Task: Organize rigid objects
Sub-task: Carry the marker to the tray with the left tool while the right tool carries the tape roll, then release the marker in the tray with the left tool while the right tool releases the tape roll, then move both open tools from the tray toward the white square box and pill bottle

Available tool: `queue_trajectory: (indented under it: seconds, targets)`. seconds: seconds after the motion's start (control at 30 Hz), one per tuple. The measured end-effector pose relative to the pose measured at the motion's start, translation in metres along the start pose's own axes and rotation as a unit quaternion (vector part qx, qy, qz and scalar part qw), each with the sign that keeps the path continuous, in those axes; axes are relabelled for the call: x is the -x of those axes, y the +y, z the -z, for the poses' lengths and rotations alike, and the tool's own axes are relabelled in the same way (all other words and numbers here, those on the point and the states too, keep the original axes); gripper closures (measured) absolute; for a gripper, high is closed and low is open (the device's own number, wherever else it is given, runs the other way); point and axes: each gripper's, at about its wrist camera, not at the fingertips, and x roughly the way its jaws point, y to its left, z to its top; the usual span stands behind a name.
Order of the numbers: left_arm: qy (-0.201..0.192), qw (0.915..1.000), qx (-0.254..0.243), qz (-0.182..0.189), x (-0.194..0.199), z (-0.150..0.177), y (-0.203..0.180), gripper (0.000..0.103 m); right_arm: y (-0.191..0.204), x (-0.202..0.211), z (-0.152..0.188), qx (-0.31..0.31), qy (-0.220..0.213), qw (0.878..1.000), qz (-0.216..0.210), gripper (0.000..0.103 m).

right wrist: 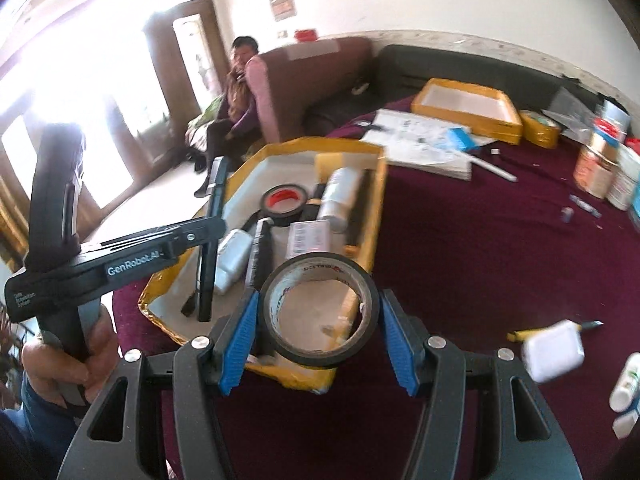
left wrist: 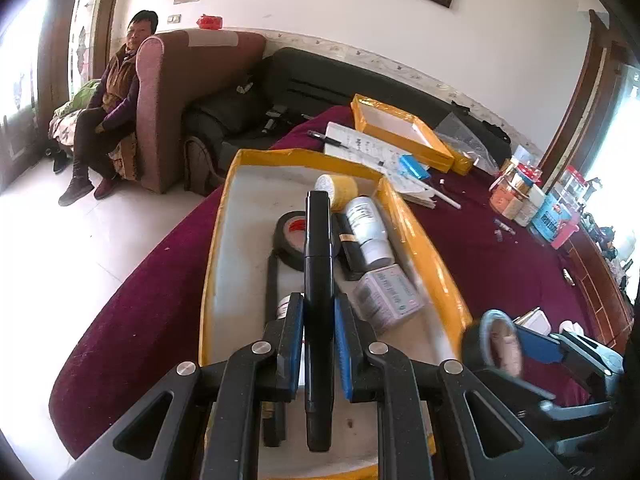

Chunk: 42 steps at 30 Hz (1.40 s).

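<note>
A yellow-taped box (left wrist: 424,248) with a white floor lies on the maroon tablecloth. Inside it are a black tape roll with a red core (left wrist: 290,240), a yellow tape roll (left wrist: 340,188), a white bottle (left wrist: 368,228) and a small carton (left wrist: 386,296). My left gripper (left wrist: 319,308) is shut on a long black bar (left wrist: 318,248), which hangs over the box. In the right wrist view, my right gripper (right wrist: 320,300) is shut on a black tape roll (right wrist: 320,316) at the box's near edge (right wrist: 376,208). The left gripper (right wrist: 200,232) shows there at the left, a hand on its handle.
A second yellow box (left wrist: 400,132), papers (left wrist: 368,148), and cans and cartons (left wrist: 520,196) crowd the far side of the table. A white charger (right wrist: 554,356), a yellow knife (right wrist: 520,335) and a white bottle (right wrist: 628,384) lie to the right. A person (left wrist: 108,112) sits beside an armchair.
</note>
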Motion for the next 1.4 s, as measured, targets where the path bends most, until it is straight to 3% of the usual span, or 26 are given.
queue_trajectory:
  seconds: [0.23,0.63,0.73,0.9,0.97,1.03,1.4]
  targets:
    - [0.002,0.9998,-0.007,-0.017,-0.006,0.005,0.005,0.088,0.01,-0.037,-0.003,0.0,0.036,0.999,-0.01,0.044]
    - [0.002,0.9991,-0.02,-0.037,-0.01,0.008,0.002,0.088,0.017,-0.053,-0.005,0.011,0.038,0.999,-0.008,0.044]
    - [0.004,0.999,-0.018,-0.04,-0.01,0.007,0.004,0.087,0.014,-0.051,-0.006,0.007,0.038,0.999,-0.013,0.043]
    - [0.001,0.999,-0.022,-0.04,-0.006,0.006,0.0,0.073,0.01,-0.043,-0.006,0.001,0.03,0.999,-0.015,0.043]
    - [-0.004,0.9988,-0.026,-0.042,-0.003,0.006,-0.004,0.061,0.008,-0.036,-0.006,-0.005,0.024,1.0,-0.017,0.043]
    - [-0.008,0.9986,-0.03,-0.043,0.0,0.005,-0.007,0.058,0.003,-0.029,-0.006,-0.012,0.017,1.0,-0.02,0.043]
    - [-0.019,0.9964,-0.078,-0.028,0.014,0.005,-0.055,0.057,-0.055,0.018,-0.001,-0.083,-0.027,0.996,-0.007,0.042]
